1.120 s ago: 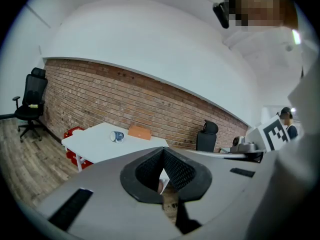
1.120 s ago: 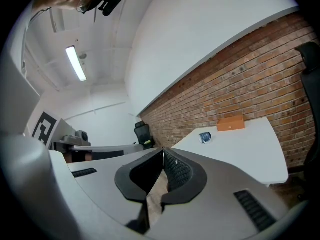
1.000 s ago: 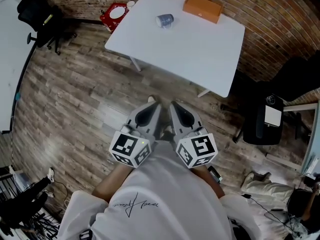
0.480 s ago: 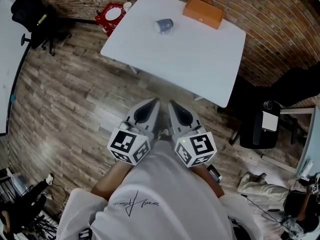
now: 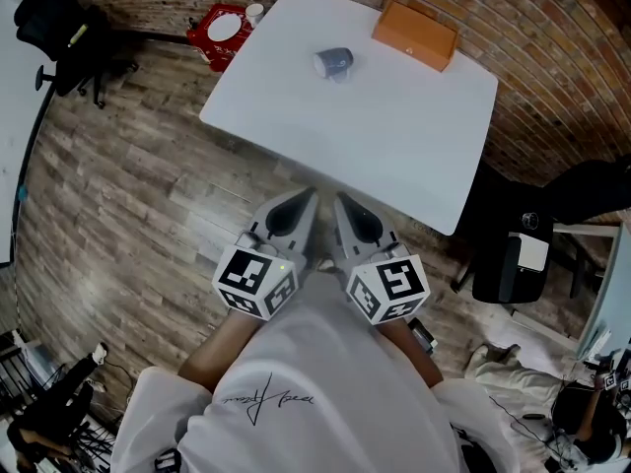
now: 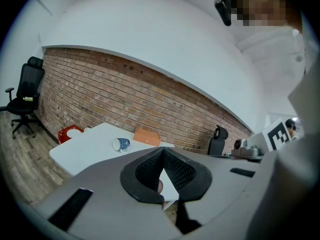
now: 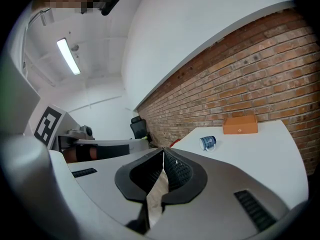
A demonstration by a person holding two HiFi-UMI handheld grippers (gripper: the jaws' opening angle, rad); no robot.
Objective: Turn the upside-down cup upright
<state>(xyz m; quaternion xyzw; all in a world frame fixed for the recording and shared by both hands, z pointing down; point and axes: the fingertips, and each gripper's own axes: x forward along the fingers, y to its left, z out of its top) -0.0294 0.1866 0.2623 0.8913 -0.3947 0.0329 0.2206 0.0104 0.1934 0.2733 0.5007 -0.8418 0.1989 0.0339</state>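
The cup (image 5: 333,62) is blue and lies on its side on the white desk (image 5: 394,136), in the far part of the top, not upright. Its handle shows in the left gripper view (image 6: 120,144) and also in the right gripper view (image 7: 208,142). An orange box (image 5: 415,36) stands near the cup on the same desk, closer to the brick wall (image 5: 552,28), and the two do not touch.

Both grippers are well apart from the cup and do not reach over the desk. They are held side by side close to the person's body, above the wooden floor (image 5: 128,175). The left gripper (image 5: 304,203) has its jaws pressed together at the tips, and nothing is pinched between them. The right gripper (image 5: 342,205) is the same: the jaws meet at the tips and hold nothing. The person's white shirt (image 5: 306,392) fills the lower part of the head view.

On the floor beside the far left corner of the desk there is a red object (image 5: 222,30). A black office chair (image 5: 59,18) stands further to the left.
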